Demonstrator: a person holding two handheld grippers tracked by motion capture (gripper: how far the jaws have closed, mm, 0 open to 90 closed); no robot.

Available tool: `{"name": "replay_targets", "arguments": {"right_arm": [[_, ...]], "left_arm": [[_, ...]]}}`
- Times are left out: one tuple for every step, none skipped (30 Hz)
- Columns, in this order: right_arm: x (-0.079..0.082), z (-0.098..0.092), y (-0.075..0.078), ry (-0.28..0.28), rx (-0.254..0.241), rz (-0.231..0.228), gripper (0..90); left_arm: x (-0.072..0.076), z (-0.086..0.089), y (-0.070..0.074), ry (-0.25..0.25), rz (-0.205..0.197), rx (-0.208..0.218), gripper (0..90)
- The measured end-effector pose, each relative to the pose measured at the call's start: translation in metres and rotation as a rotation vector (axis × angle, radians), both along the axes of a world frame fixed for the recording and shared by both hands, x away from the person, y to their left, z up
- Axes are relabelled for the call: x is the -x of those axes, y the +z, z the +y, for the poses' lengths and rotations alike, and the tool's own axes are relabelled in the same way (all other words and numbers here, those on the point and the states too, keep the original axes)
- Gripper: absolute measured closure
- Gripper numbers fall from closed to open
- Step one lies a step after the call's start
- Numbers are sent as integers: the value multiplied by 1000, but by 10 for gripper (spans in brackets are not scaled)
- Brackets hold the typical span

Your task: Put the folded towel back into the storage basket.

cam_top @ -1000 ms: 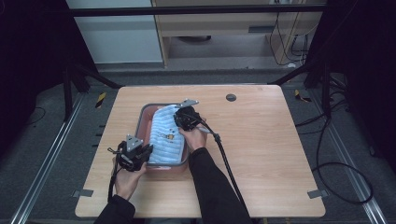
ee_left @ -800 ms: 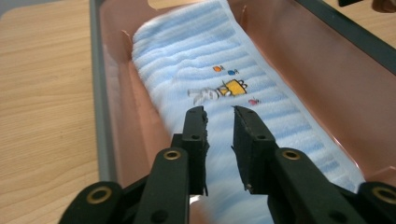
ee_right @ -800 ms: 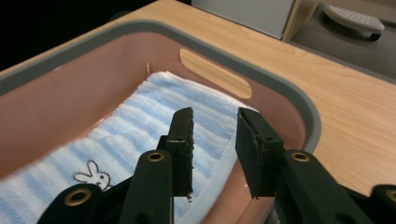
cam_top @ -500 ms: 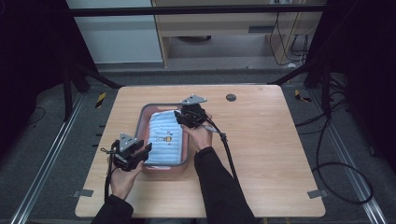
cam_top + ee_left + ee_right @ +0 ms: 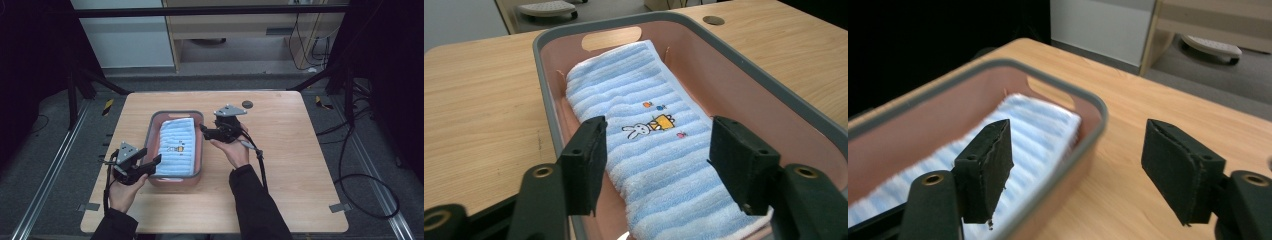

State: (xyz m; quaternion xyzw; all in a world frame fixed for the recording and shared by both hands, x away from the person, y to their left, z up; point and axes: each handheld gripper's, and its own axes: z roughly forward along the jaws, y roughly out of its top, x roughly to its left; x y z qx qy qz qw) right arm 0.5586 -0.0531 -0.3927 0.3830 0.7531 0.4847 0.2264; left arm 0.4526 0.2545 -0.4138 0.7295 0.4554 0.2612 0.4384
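Note:
A light blue striped towel (image 5: 176, 145) with a small rabbit print lies folded flat inside a pink bin with a grey rim (image 5: 175, 114) in the middle of the table. My left gripper (image 5: 153, 163) hovers at the bin's near left corner. Its jaws have just been opening and stand wide above the towel (image 5: 649, 125) without touching it. My right gripper (image 5: 205, 131) is just outside the bin's right wall. Its jaws have just been opening too, one over the towel's edge (image 5: 1043, 125) and one over bare table, with the rim (image 5: 1093, 110) below them.
The wooden table (image 5: 300, 165) has free room to the right of the bin and along the front. A small dark round disc (image 5: 247, 104) sits near the far edge. The right gripper's cable (image 5: 257, 155) trails along the forearm.
Both grippers have let go of the towel and their jaws have spread. The right gripper has drawn back to the right, out of the bin. The towel now lies flat.

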Motion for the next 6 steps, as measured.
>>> {"name": "replay_targets", "arguments": {"right_arm": [[6,-15,-4,-16,8,7,267],[9,-22,-7,-23,12,13,263],[9,-22,-7,-23,12,13,263],[15,-37,-10,-43,7,26,257],[15,-37,-10,-43,7,26,257],[17,-43,-12,-51,6,29,255]], "left_arm": [[0,4,1,12,-6,1,364],[0,6,2,20,-8,2,356],[0,6,2,20,-8,2,348],[0,9,2,24,-5,11,342],[0,9,2,24,-5,11,336],[0,12,2,28,-5,15,336]]}}
